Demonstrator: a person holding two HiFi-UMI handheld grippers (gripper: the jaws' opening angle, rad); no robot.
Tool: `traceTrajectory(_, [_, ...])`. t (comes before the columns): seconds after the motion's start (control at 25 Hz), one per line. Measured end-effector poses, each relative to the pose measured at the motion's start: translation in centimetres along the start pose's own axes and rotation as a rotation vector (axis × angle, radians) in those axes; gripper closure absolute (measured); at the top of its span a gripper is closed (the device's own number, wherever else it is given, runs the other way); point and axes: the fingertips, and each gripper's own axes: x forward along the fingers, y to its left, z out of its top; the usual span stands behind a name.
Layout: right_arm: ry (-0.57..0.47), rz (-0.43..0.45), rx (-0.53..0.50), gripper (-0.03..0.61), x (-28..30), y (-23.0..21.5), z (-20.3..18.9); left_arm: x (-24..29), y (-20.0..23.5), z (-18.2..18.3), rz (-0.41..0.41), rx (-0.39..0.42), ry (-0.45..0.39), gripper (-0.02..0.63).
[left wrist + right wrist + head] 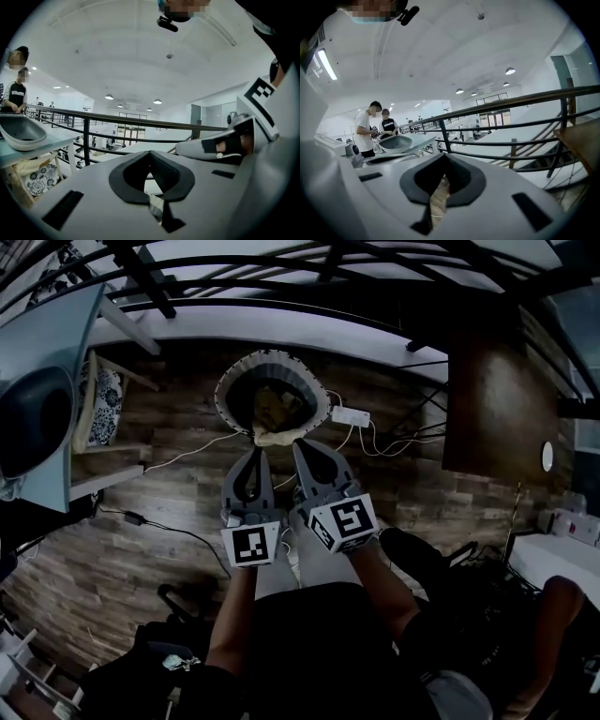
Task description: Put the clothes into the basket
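Wood-plank floor [141, 512] lies below you, with the round basket [225, 390] standing on it just beyond your fingertips, its patterned rim facing up and some brownish clothes [277, 404] already heaped inside. You hold a beige cloth [277, 437] stretched between the two grippers at the basket's near rim. Your right gripper [300, 442] has its fingers closed on the cloth, and in the right gripper view [444, 157] the beige fabric [438, 199] fills the slit behind the pads. Your left gripper [255, 444] sits close beside it on the cloth's other end, fingers pressed together [151, 154] with only a pale sliver [157, 208] showing between them. A white power strip [349, 415] lies on the floor to the right of your right fingers, past the basket. A dark railing [497, 105] runs across beyond the fingers.
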Motion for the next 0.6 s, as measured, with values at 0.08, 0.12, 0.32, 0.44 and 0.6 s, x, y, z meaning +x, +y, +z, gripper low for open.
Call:
traceTrajectory(0.08, [-0.021, 0.006, -0.002, 0.569, -0.3, 0.3, 1.8, 0.1, -0.4, 1.4, -0.005, -0.001, -0.018, 0.601])
traceTrajectory(0.12, [-0.031, 0.009, -0.004, 0.569, -0.4, 0.4, 2.6, 0.1, -0.6, 2.1, -0.009, -0.001, -0.026, 0.600])
traceTrajectory(0.32, [-0.067, 0.021, -0.008, 0.569, -2.4, 2.1, 5.9, -1.3, -1.8, 5.6, -0.051, 0.004, -0.047, 0.601])
traceTrajectory(0.44, [-0.092, 0.031, -0.018, 0.569, -4.0, 3.0, 7.9, -2.6, -2.5, 7.8, -0.070, 0.033, -0.060, 0.600])
traceTrajectory(0.6, [-0.122, 0.047, -0.043, 0.569, -5.4, 3.6, 10.0, -3.8, -2.4, 9.9, -0.063, 0.049, -0.081, 0.601])
